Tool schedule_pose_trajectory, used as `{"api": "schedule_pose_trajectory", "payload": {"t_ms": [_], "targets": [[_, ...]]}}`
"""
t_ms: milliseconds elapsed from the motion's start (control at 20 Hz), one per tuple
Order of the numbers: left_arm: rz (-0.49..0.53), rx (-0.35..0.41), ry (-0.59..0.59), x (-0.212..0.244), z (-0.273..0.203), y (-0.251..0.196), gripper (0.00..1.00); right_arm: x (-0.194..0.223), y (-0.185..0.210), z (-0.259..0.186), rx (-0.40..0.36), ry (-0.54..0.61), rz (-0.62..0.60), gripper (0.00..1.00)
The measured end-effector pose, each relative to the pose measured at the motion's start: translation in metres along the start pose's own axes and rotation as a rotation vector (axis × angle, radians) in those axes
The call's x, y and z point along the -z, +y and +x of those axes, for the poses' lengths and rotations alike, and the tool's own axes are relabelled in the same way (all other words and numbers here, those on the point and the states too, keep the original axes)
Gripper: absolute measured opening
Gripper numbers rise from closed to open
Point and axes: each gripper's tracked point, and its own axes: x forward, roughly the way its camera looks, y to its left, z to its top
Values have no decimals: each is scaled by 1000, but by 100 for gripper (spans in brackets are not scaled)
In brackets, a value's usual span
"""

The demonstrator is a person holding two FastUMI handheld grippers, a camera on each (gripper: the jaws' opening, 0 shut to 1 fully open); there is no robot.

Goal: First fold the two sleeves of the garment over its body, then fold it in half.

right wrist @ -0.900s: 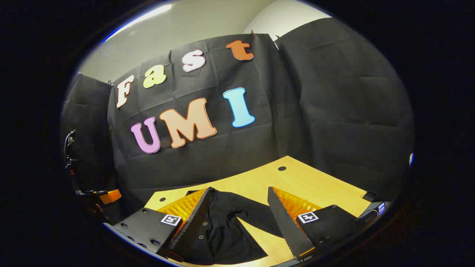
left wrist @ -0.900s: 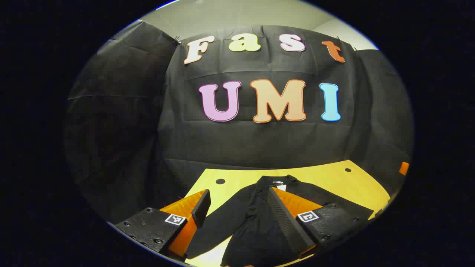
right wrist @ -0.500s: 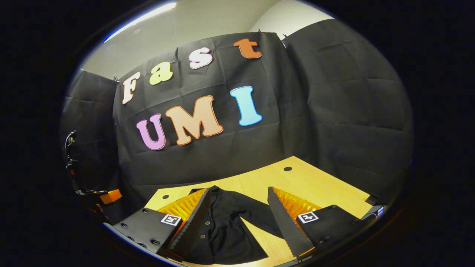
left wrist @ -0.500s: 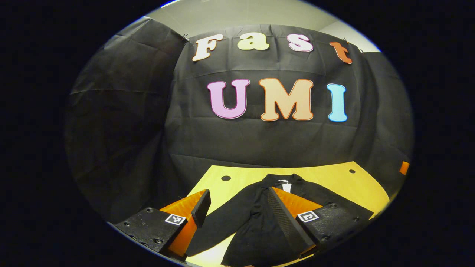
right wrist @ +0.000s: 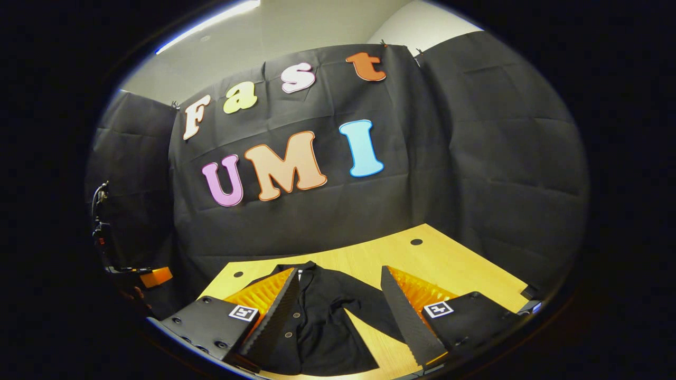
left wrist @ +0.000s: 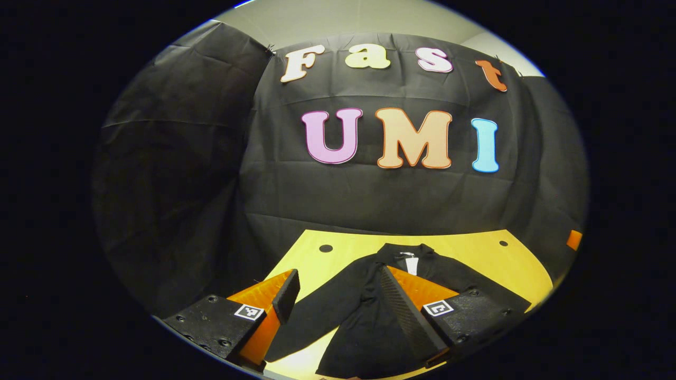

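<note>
A black buttoned garment [left wrist: 364,332] lies flat on the yellow wooden table [left wrist: 475,258], collar [left wrist: 406,252] at the far side. In the left gripper view one sleeve [left wrist: 311,319] spreads out to the lower left. My left gripper [left wrist: 338,273] hangs open above the garment's near part, with nothing between its fingers. In the right gripper view the garment [right wrist: 322,322] shows its button row, and its other sleeve [right wrist: 372,311] angles out to the right. My right gripper [right wrist: 340,272] is open too, above that side, holding nothing.
The table [right wrist: 449,264] has small round holes [left wrist: 326,248] near its far corners. Black cloth walls stand close behind it and on both sides. An orange part [right wrist: 156,277] with cables shows at the far left of the right gripper view.
Both views have turned slightly left, so the wall has slid right in the frames. The garment shows a little more fully. Both grippers stay open.
</note>
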Motion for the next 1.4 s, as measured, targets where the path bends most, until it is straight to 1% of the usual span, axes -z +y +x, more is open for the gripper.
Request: {"api": "schedule_pose_trajectory", "payload": {"t_ms": [100, 200, 250, 400, 450, 500, 550, 600, 650, 900, 950, 1000, 1050, 1200, 1400], "targets": [[-9, -2, 0, 1, -2, -1, 93, 3, -1, 1, -2, 9, -3, 94], [-17, -6, 8, 5, -2, -1, 93, 4, -1, 1, -2, 15, -3, 94], [-18, -9, 13, 6, -3, 1, 93, 3, -2, 3, -2, 14, -3, 98], [-11, -24, 20, 10, -3, 5, 93, 4, -5, 6, 0, 18, 2, 98], [-7, -31, 25, 10, -3, 7, 93, 3, -5, 7, 1, 18, 6, 94], [-5, -41, 29, 11, -2, 10, 93, 4, -6, 8, 3, 19, 8, 98], [-7, -45, 34, 12, -1, 11, 93, 4, -8, 9, 8, 21, 9, 94], [-11, -46, 37, 13, -2, 10, 93, 5, -11, 10, 13, 21, 8, 94], [-17, -43, 40, 14, -2, 9, 93, 6, -13, 11, 19, 23, 7, 98], [-8, -48, 57, 20, -3, 12, 93, 13, -26, 11, 48, 38, 7, 97], [-4, -48, 59, 20, -3, 11, 100, 13, -27, 11, 50, 39, 13, 100], [0, -48, 60, 21, -3, 12, 100, 12, -28, 10, 52, 38, 17, 100], [5, -46, 63, 20, -3, 12, 100, 11, -29, 10, 54, 36, 18, 98], [18, -58, 60, 20, -2, 15, 100, 13, -32, 9, 57, 36, 16, 98], [42, -66, 51, 14, 2, 18, 100, 16, -44, 7, 83, 44, 18, 98]]}}
